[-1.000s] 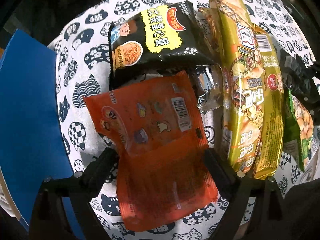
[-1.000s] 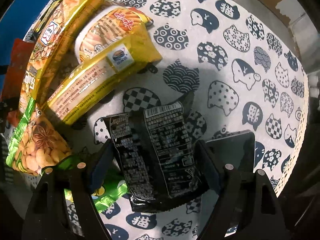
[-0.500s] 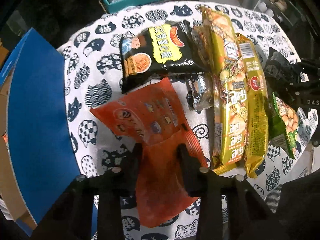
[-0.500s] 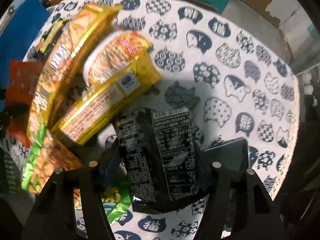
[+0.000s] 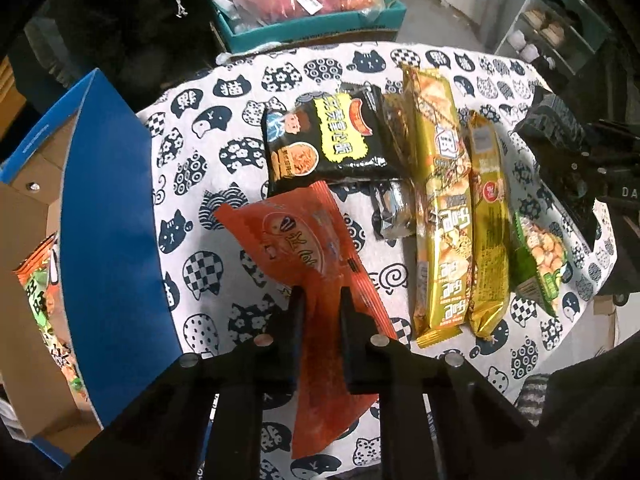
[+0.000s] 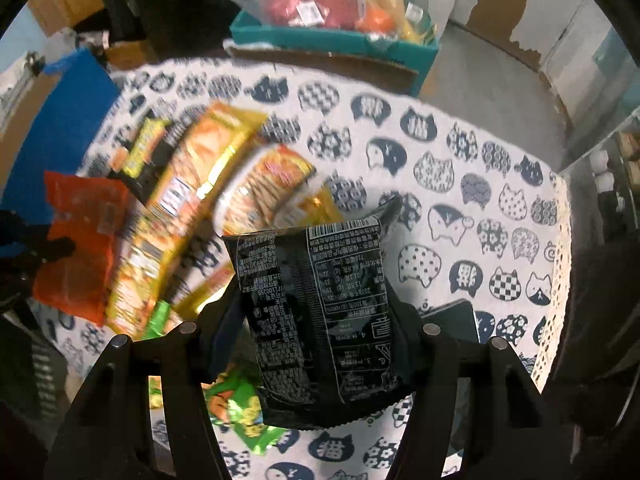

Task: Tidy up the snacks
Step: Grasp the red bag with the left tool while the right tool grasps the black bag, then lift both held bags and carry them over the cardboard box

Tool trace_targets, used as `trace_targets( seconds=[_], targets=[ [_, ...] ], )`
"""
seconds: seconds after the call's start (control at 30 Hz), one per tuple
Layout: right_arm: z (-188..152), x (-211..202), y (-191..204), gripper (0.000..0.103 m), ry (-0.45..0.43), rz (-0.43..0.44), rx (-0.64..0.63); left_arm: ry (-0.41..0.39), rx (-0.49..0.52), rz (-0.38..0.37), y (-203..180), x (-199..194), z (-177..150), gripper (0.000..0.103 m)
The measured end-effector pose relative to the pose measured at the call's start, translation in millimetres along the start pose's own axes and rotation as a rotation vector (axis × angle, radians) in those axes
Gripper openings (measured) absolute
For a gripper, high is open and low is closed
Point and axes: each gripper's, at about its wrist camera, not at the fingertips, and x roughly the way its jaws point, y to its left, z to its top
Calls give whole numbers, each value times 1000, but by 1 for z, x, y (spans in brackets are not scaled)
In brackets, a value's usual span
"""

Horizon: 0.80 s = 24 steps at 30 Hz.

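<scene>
Two packets are held off the worktop [image 5: 224, 264]. The left gripper [image 5: 320, 300] has its fingers [image 5: 294, 320] pinched nearly together on an orange packet [image 5: 320, 248], which hangs crumpled above the cat-print cloth, just beside a blue box [image 5: 108, 220]. The right gripper [image 6: 316, 300] has its fingers clamped partway, either side of a black packet [image 6: 320, 312] with its printed back uppermost. Long yellow packets [image 5: 444, 200] and a black noodle packet [image 5: 324, 140] are seen lying on the cloth between the two.
</scene>
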Motion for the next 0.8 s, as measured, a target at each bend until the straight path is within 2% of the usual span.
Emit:
trace_targets(
  seconds=[0.2,0.8],
  targets=[
    [1,-30,16,62,-62,29,-6,-37,-17,-2,6,-16,-1,13],
    [20,-86,66,62,-196,97,-47,-225,40,93,12,-86,-7,13]
  ],
)
